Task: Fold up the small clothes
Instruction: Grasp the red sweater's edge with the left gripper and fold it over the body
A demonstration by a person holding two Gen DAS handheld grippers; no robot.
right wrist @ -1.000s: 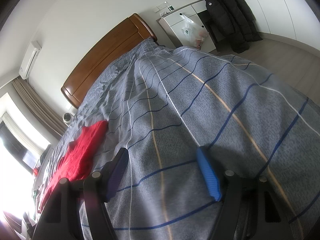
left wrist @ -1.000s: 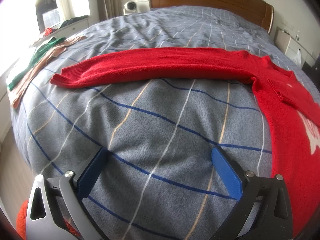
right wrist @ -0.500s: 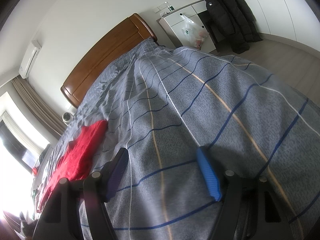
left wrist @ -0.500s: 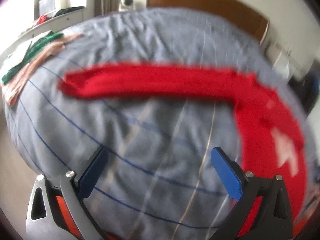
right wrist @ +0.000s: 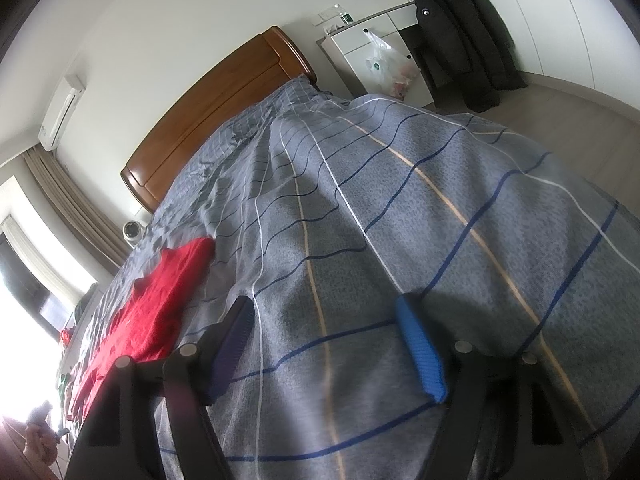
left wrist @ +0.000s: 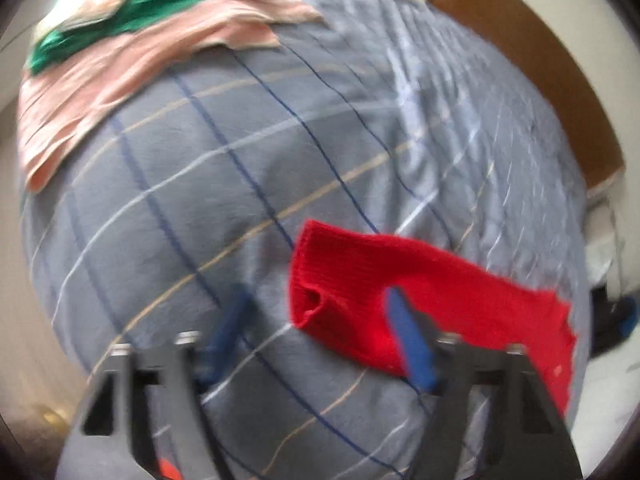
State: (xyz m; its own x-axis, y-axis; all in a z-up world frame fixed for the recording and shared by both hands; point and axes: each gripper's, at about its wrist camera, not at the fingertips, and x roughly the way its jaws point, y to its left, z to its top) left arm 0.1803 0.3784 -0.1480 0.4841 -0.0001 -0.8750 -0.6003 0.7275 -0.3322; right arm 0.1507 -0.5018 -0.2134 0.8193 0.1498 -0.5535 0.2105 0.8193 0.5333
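Though blurred, left tool [left wrist: 317, 295] jaws apart, lately closing, red sleeve [left wrist: 360, 264] between; right tool [right wrist: 323, 302] agape above quilt [right wrist: 440, 200].

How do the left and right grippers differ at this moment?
The left gripper has the red sweater's cuff lying between its jaws; the right gripper has only the checked bedspread between its own. The left gripper's jaws have just been closing, though they are not yet pressing the cuff; the right gripper's jaws stand wide open. Shared: neither grips anything.
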